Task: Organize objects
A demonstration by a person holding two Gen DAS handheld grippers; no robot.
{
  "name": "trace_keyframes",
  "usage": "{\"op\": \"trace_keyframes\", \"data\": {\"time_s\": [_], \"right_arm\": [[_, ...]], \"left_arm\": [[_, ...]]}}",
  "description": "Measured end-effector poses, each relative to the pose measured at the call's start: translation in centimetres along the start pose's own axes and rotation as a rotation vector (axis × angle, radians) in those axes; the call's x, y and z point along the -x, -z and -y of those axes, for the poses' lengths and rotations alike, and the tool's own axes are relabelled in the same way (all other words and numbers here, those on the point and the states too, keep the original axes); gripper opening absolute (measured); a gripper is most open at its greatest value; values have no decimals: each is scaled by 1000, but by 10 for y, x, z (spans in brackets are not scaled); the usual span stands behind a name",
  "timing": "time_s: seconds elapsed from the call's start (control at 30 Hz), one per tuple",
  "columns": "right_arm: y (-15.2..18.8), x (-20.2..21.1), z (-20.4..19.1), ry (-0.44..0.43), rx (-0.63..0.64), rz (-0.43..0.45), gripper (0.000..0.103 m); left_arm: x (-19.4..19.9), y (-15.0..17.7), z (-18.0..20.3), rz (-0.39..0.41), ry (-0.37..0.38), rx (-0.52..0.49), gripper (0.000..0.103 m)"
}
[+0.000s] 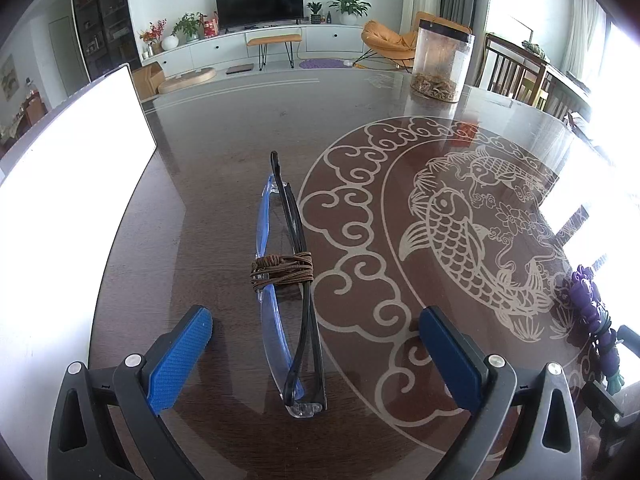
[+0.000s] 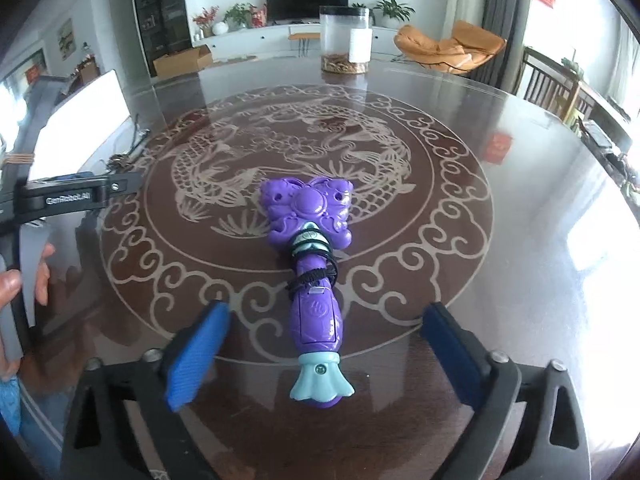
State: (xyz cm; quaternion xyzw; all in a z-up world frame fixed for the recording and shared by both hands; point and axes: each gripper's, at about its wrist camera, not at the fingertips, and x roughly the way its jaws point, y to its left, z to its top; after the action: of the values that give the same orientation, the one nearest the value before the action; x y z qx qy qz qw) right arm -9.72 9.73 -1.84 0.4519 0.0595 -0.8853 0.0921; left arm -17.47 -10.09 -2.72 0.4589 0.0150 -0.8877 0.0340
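Lying flat on a dark glass-topped counter [image 1: 224, 128] with a pale fish medallion are two bundled items. Folded glasses [image 1: 286, 280], blue and black frames tied with brown cord [image 1: 282, 272], rest between the blue pads of the left tool [image 1: 316, 344], whose jaws stand wide apart and touch nothing. Near the medallion's lower rim, a purple toy wand [image 2: 316, 280] wrapped in black cord lies between the spread jaws of the right tool [image 2: 324, 344], untouched. A clear jar [image 2: 344, 40] stands at the counter's far side.
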Motion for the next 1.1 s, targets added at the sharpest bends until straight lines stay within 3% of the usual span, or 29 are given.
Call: {"op": "trace_keyframes", "data": {"time_s": [0.13,0.23,0.4,0.53,0.6,0.63,0.67,0.73,0.8,1.03,1.1], "right_arm": [[3,1,0,5,-4,0,101],[2,2,-2,20,5,5,102],[2,2,-2,22,3,5,102],[1,1,-1,17,-2,3,102],[1,1,0,14,-2,2,102],[1,1,-1,13,-2,3,102],[0,0,-1,12,-2,2,102],[1,0,-1,9,-2,1,102],[1,0,0,4,-5,0,102],[-1,-2,2,-16,-5,-17,103],[-8,-3,7,-62,-14,-57,103]], "left_arm": [[0,-1,0,-3,2,3,103],[-1,-5,-1,-50,36,-37,103],[2,-13,-22,-94,174,9,103],[-4,-18,-9,-152,136,-137,103],[0,-18,-8,-86,166,-166,87],[1,-19,-9,-60,116,-167,62],[2,-20,-11,-44,112,-155,29],[3,-23,-29,-36,209,-31,25],[8,-17,-37,-28,232,18,24],[55,53,-12,3,221,-24,24],[66,68,-7,14,225,-33,24]]}}
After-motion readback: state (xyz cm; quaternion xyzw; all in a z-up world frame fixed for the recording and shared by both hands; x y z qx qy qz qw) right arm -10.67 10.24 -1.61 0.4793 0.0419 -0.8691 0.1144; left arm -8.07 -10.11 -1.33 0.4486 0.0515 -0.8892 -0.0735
